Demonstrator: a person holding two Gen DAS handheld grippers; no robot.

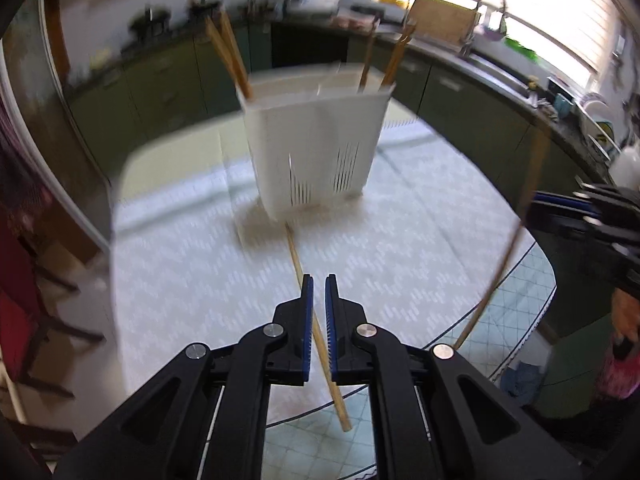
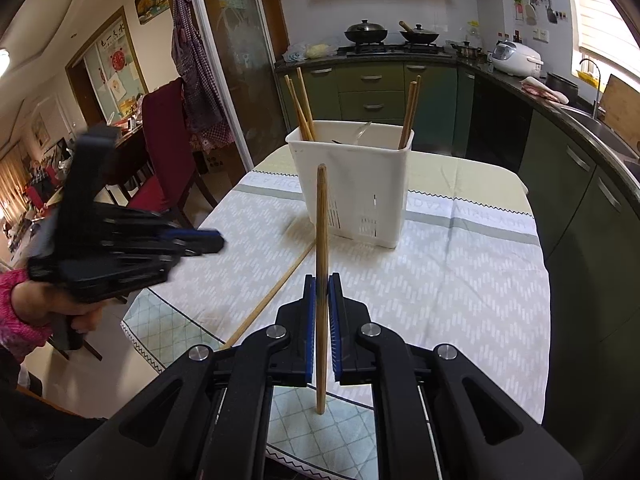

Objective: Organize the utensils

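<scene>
Kitchen surface (image 2: 460, 264), mid-tidy: several chopsticks already upright in white utensil holder (image 2: 356, 184), another chopstick (image 2: 321, 216) clamped in right gripper (image 2: 321, 280) jaws, last chopstick (image 1: 298, 268) lying beneath closed, empty left gripper (image 1: 319, 280).

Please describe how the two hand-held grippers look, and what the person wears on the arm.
Both the left gripper and the right gripper are black plastic linkages with round silver pivot pins and two flat fingers lined with ridged blue pads. The hand on the left gripper emerges from a pink knitted sleeve.
</scene>
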